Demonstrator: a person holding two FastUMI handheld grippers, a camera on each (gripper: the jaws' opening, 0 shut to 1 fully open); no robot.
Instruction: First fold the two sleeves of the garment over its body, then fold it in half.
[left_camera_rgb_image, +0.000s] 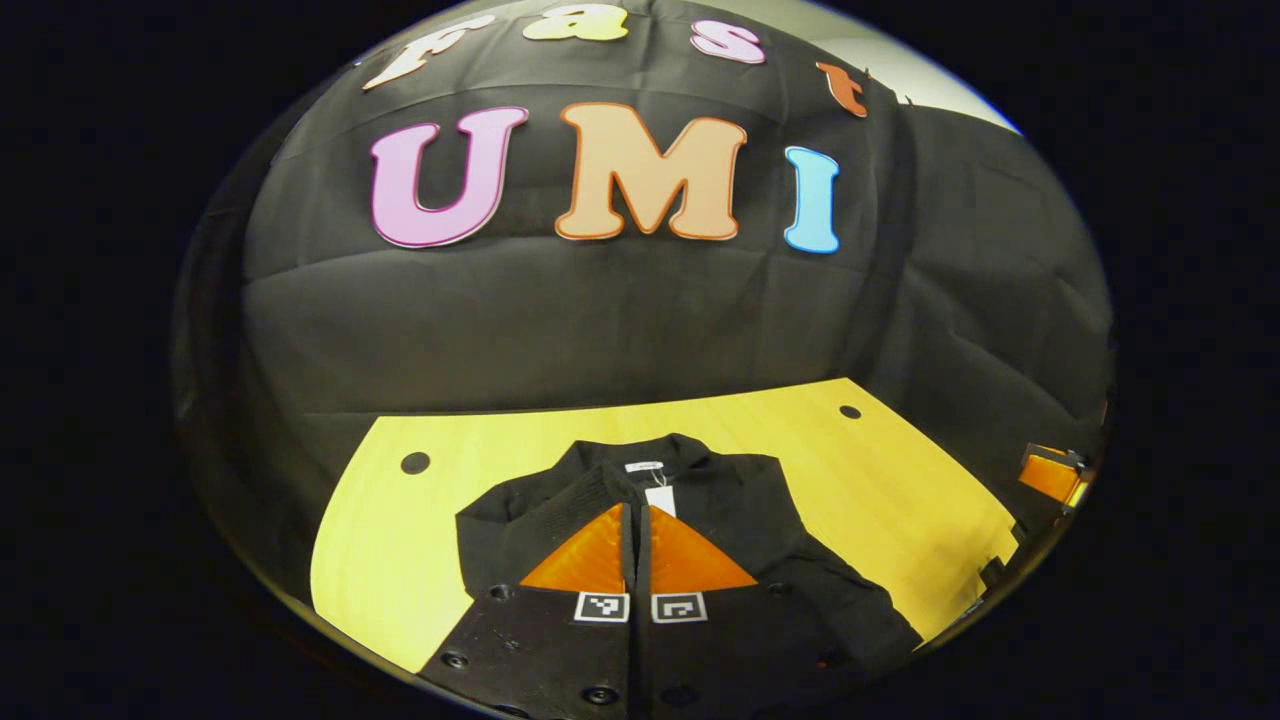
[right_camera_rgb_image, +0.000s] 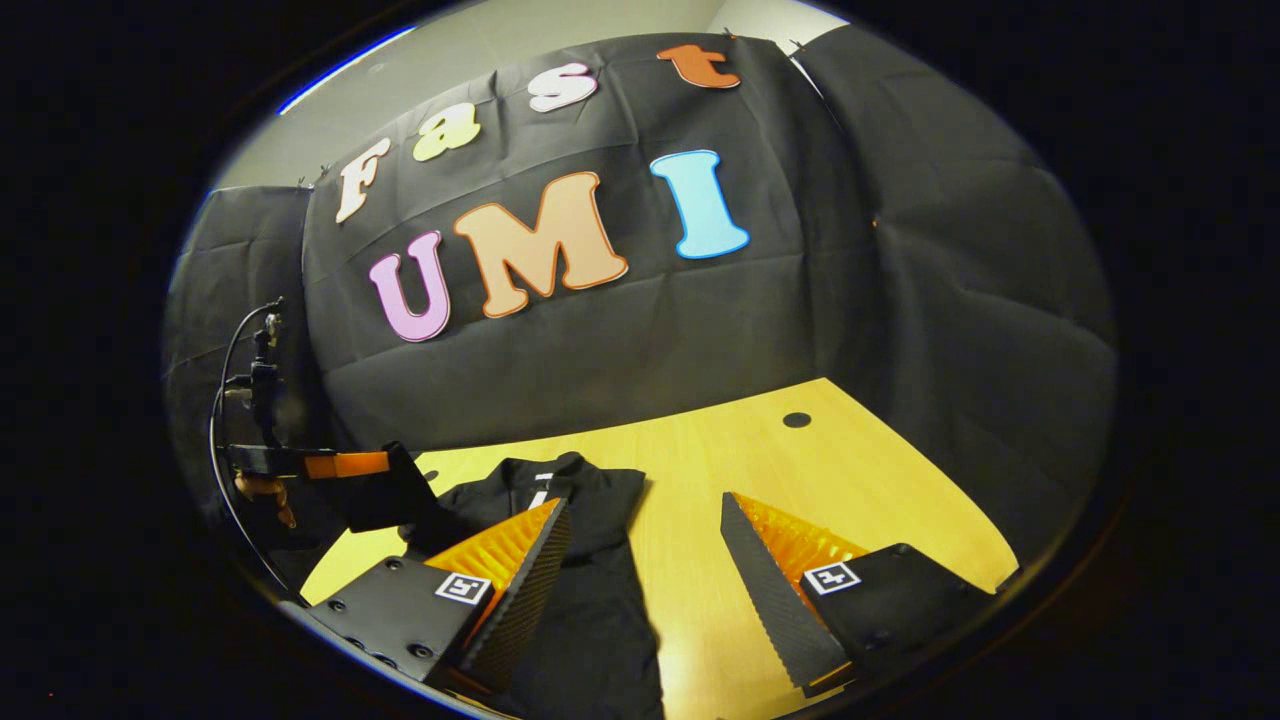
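A black garment (left_camera_rgb_image: 740, 500) lies flat on the yellow table (left_camera_rgb_image: 900, 480), collar and white label (left_camera_rgb_image: 645, 466) at the far side. My left gripper (left_camera_rgb_image: 637, 510) is low over its middle, fingers pressed together with a ribbed strip of sleeve (left_camera_rgb_image: 585, 495) running up between the tips. In the right gripper view the garment (right_camera_rgb_image: 590, 590) lies at lower left. My right gripper (right_camera_rgb_image: 640, 525) stands open over the garment's right edge, one finger above the cloth and the other above bare table (right_camera_rgb_image: 750, 450). The left gripper (right_camera_rgb_image: 385, 490) reaches onto the garment from the left.
The right gripper (left_camera_rgb_image: 1050, 475) shows at the table's far right edge. A hand (right_camera_rgb_image: 265, 490) holds the left gripper, with a cable (right_camera_rgb_image: 225, 400) looping up behind it. Round holes (left_camera_rgb_image: 415, 463) (right_camera_rgb_image: 797, 420) mark the table's back corners. Black cloth walls close in behind.
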